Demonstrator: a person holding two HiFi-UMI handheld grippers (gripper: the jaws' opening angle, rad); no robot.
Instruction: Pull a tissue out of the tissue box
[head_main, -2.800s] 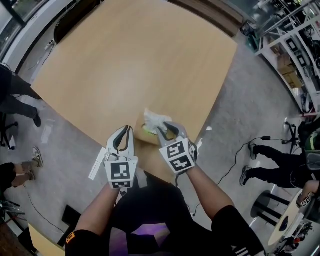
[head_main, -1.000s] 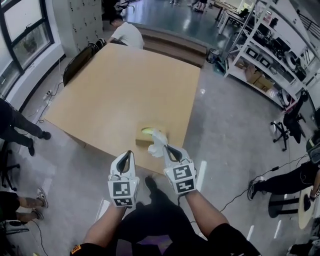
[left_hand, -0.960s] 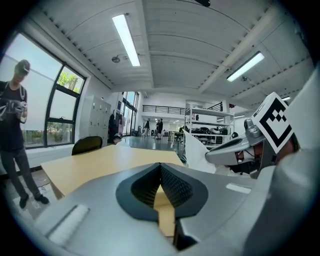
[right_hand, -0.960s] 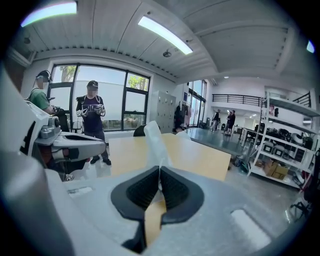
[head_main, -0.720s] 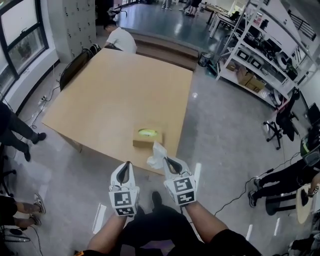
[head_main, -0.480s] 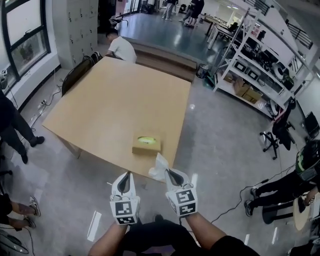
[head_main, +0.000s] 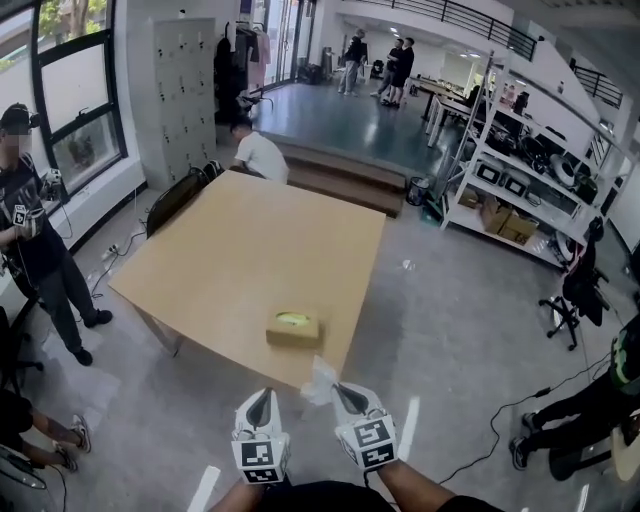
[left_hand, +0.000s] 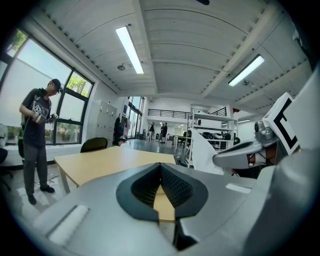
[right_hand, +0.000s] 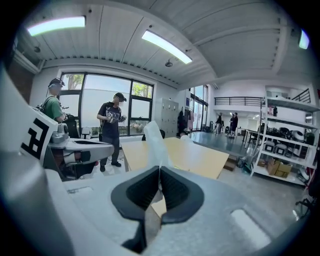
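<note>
The tan tissue box (head_main: 293, 328) lies near the front edge of the wooden table (head_main: 240, 250). My right gripper (head_main: 339, 389) is below the table edge, well clear of the box, and shut on a white tissue (head_main: 319, 379). The tissue is free of the box. In the right gripper view the tissue (right_hand: 152, 145) stands up out of the closed jaws of my right gripper (right_hand: 159, 170). My left gripper (head_main: 262, 396) is beside the right one. In its own view my left gripper (left_hand: 160, 166) is shut with nothing in it.
A person (head_main: 35, 225) stands left of the table and another (head_main: 258, 152) sits at its far end by a dark chair (head_main: 180, 190). Metal shelves (head_main: 520, 150) line the right side. A cable (head_main: 500, 420) runs over the grey floor.
Both grippers have drawn back from the table, the right one carrying the tissue away from the box. The box has stayed on the table. The head view has lifted to show more of the room.
</note>
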